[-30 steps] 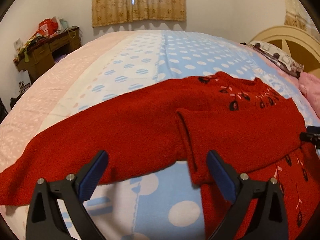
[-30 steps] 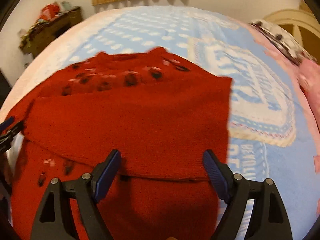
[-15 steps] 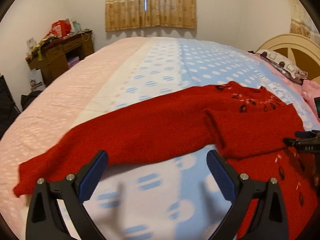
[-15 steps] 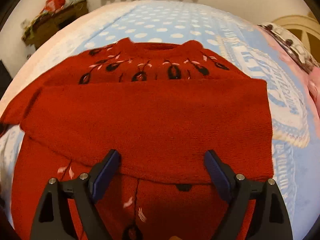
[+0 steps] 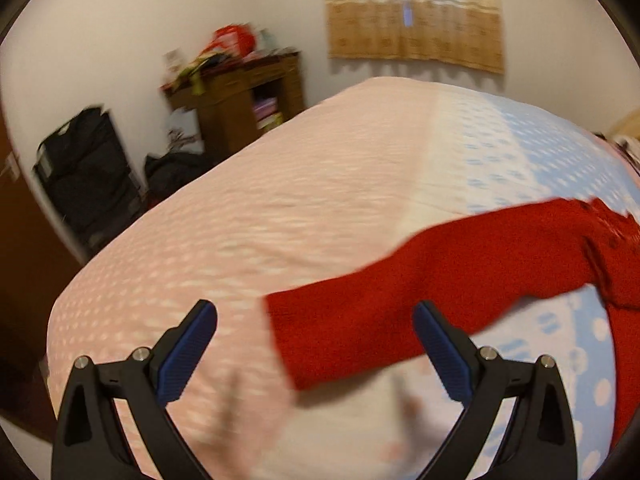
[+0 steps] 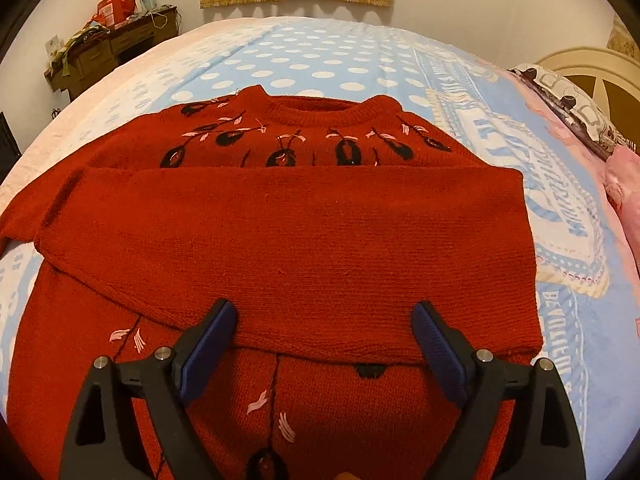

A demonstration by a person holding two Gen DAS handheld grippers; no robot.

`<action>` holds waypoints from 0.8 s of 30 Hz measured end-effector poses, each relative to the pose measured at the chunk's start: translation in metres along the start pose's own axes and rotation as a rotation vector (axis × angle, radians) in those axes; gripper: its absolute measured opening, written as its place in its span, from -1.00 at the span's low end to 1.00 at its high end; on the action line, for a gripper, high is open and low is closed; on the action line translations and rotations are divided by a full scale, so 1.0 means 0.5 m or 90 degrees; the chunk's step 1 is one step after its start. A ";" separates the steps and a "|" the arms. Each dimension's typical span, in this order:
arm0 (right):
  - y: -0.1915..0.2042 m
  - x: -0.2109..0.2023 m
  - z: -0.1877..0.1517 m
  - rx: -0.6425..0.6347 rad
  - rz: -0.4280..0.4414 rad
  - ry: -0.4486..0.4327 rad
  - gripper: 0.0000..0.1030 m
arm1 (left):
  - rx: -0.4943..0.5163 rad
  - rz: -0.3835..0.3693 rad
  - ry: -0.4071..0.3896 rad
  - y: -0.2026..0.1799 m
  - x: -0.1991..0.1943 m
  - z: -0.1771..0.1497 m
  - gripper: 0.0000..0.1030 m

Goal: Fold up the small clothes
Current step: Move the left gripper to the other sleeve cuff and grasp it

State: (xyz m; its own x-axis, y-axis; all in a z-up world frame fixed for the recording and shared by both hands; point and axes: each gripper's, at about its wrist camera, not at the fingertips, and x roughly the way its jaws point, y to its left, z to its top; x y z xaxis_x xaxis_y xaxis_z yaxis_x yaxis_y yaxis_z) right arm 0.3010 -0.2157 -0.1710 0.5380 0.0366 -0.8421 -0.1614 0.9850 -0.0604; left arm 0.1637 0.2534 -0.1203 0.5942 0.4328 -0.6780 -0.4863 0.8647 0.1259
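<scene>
A red knit sweater (image 6: 304, 240) with black and pink embroidery lies flat on the bed, collar away from me. One sleeve is folded across its chest. The other sleeve (image 5: 420, 300) stretches out flat to the left over the pink part of the bedspread, and its cuff lies between the tips of my left gripper (image 5: 316, 344). That gripper is open and empty, just above the cuff. My right gripper (image 6: 324, 344) is open and empty over the lower edge of the folded sleeve.
The bed (image 6: 312, 52) has a pink and blue dotted spread. A wooden desk (image 5: 244, 96) with clutter and black bags (image 5: 88, 172) stand by the left wall. A pillow (image 6: 576, 112) and the headboard (image 6: 600, 76) are at the right.
My left gripper has swung left along the outstretched sleeve to its cuff. My right gripper has drawn back slightly and steadied over the folded sleeve. The sweater has not moved.
</scene>
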 end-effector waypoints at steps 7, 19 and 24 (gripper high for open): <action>0.013 -0.009 -0.004 -0.019 -0.023 -0.015 0.76 | -0.082 -0.019 0.058 0.050 0.059 -0.010 0.88; 0.010 -0.007 -0.006 -0.014 -0.019 -0.017 0.76 | -0.136 -0.085 0.118 0.040 0.115 -0.006 0.36; 0.011 -0.007 -0.006 -0.015 -0.021 -0.019 0.76 | -0.138 -0.111 0.132 0.050 0.119 0.003 -0.75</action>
State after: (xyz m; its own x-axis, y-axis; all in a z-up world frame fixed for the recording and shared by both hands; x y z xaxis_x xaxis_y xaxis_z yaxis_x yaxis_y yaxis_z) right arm 0.2955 -0.2109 -0.1699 0.5674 0.0088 -0.8234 -0.1624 0.9815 -0.1014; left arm 0.1881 0.3011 -0.1566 0.5488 0.2032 -0.8109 -0.5264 0.8375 -0.1464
